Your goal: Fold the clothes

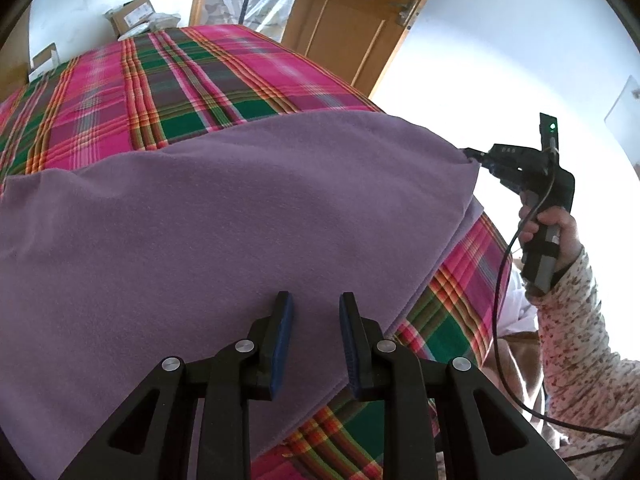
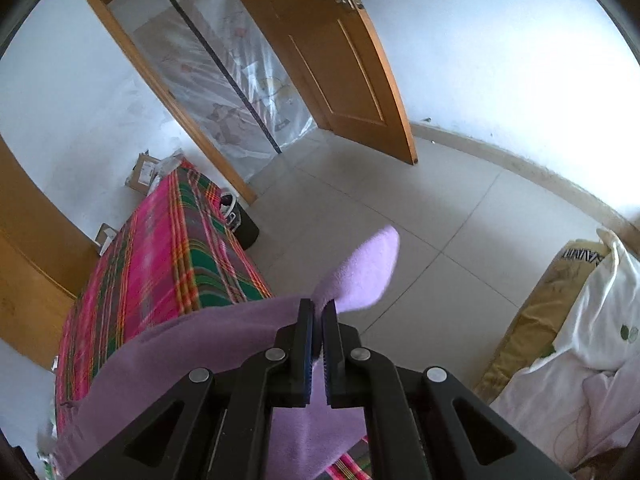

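Note:
A purple cloth (image 1: 240,220) lies spread over a bed with a pink and green plaid cover (image 1: 160,80). My left gripper (image 1: 316,304) hovers over the cloth's near edge, its blue pads apart and nothing pinched between them. At the cloth's right corner, my right gripper (image 1: 471,155) is shut on the fabric and holds it up, with a person's hand (image 1: 560,232) on its handle. In the right wrist view, the right gripper (image 2: 318,308) clamps the purple cloth (image 2: 192,344). A loose flap (image 2: 364,272) sticks out past the fingertips, beyond the side edge of the plaid cover (image 2: 160,264).
An open wooden door (image 2: 340,60) and a doorway hung with plastic sheet (image 2: 240,92) stand beyond the bed. Cardboard boxes (image 2: 142,172) sit at the bed's far end, a black bin (image 2: 244,224) beside it. White bags (image 2: 580,360) lie on the tiled floor (image 2: 440,220) at the right.

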Demonstrator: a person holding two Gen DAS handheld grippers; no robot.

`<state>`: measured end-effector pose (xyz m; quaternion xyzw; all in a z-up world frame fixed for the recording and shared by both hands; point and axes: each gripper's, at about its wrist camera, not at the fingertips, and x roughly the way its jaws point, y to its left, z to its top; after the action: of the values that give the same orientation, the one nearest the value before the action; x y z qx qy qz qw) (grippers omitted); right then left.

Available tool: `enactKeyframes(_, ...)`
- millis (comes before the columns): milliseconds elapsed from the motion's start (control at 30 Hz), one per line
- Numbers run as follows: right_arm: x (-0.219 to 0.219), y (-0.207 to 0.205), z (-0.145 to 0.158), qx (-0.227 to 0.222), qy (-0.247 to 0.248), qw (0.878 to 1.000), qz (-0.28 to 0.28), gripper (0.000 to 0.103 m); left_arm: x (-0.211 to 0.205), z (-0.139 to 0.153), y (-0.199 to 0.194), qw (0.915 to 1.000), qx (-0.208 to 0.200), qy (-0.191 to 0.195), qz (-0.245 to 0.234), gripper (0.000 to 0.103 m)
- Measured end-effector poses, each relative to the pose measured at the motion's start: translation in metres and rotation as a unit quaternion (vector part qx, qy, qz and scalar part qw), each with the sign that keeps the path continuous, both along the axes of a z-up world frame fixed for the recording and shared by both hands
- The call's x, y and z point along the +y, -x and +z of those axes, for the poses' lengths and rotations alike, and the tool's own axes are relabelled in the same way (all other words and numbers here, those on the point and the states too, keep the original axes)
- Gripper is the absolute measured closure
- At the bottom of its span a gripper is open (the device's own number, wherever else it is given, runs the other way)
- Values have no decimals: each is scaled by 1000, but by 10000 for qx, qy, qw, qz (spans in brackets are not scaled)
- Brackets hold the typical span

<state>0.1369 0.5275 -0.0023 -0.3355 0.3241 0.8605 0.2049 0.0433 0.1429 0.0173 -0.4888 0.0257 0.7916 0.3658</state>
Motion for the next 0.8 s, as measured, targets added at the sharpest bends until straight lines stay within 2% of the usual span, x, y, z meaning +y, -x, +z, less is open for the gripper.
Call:
enactKeyframes(133,1,-8,-11,21,231,9996,-137,99,3,0,-4,9999,4,4,-116,78)
enactKeyframes(267,2,-25,-11,255,351,9986,-292,99,3,0,-6,9999,-10,0,-146,78)
enactKeyframes(367,2,-22,-13,152,316,9991,-225,99,3,-1,-8,9999,-13,4,-141,78)
enactKeyframes(533,6,-28,-20,247,605,9972,-360,96,7,-1,-12,9998,12,30,-194,78)
enactKeyframes(733,2,-47,-15,33,301,9965,-777,92,9,-2,-16,9997,16,42,-229,78)
enactKeyframes(800,1,-56,-12,201,512,9954,-779,92,8,-2,-16,9997,9,30,-228,78)
